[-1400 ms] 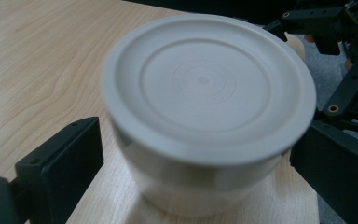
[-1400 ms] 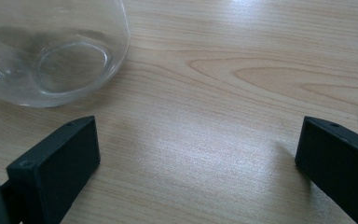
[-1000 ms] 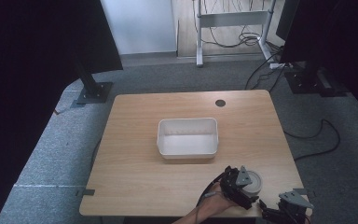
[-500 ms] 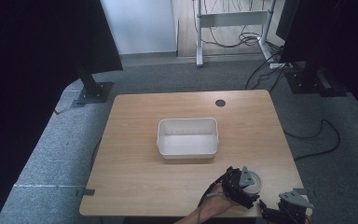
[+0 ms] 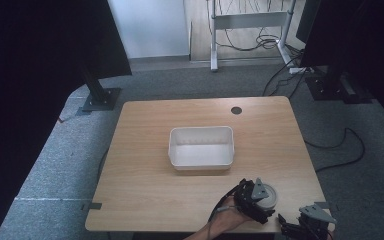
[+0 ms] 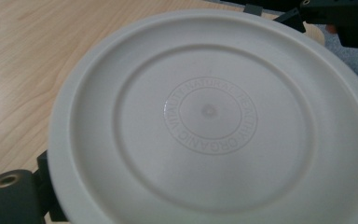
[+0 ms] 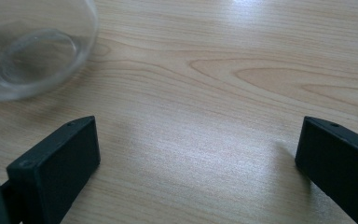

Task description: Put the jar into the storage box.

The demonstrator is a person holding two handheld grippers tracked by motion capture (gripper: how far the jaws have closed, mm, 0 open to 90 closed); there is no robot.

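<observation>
— How far along is it, from where you stand?

— Early, I'd judge. The left gripper (image 5: 256,199) sits at the near edge of the table (image 5: 145,150) with a round white lid (image 6: 209,116) right up against its camera, and a glass jar (image 7: 32,51) stands under that lid. The white bin (image 5: 201,146) beyond it holds nothing, so whatever goes there is not yet in.

— Is the left gripper holding the lid?

— It looks closed on the lid's rim; one black jaw pokes out from under the lid's lower left edge. I can't see the other jaw, so it's a fair guess, not a certainty.

— And the right gripper?

— The right gripper (image 7: 198,154) has its jaws spread wide over bare wood, pinching nothing. The jar stands ahead of it and off to its left, apart from both jaws.

— What's left?

— Probably freeing the lid, then carrying things forward to the bin, well ahead of both grippers.
</observation>
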